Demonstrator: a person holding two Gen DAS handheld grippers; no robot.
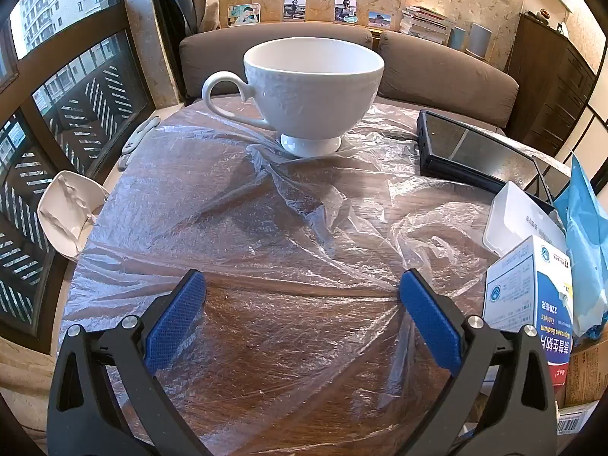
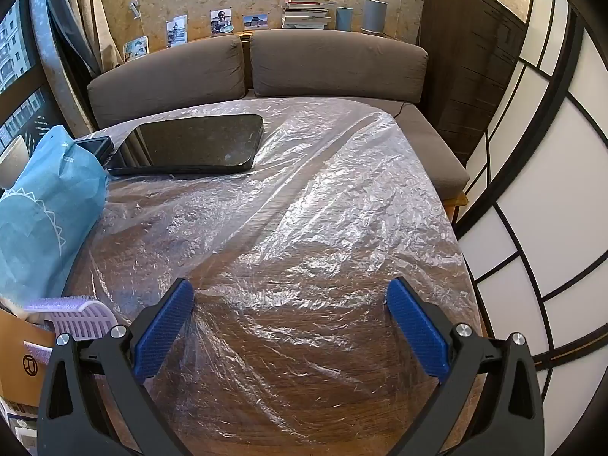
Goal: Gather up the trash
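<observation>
Cup: you have a white footed teacup (image 1: 313, 93) at 12 o'clock in the left wrist view, upright, handle at its 9 o'clock side.
Tablet: you see a dark tablet (image 2: 193, 144) lying flat at 11 o'clock in the right wrist view.
Sofa: brown cushions (image 2: 334, 64) stand at 12 o'clock behind the table.
Books: a stack (image 2: 307, 11) rests on the ledge above the cushions.
Cabinet: dark wood cabinet (image 2: 467, 57) at 1 o'clock.

cup (image 1: 313, 91) on plastic sheet (image 1: 266, 228), tablet (image 1: 475, 155) to its right.

White embossed cup (image 1: 313, 87), blue zigzag-printed bag (image 2: 45, 209), lilac comb (image 2: 81, 321).
</observation>
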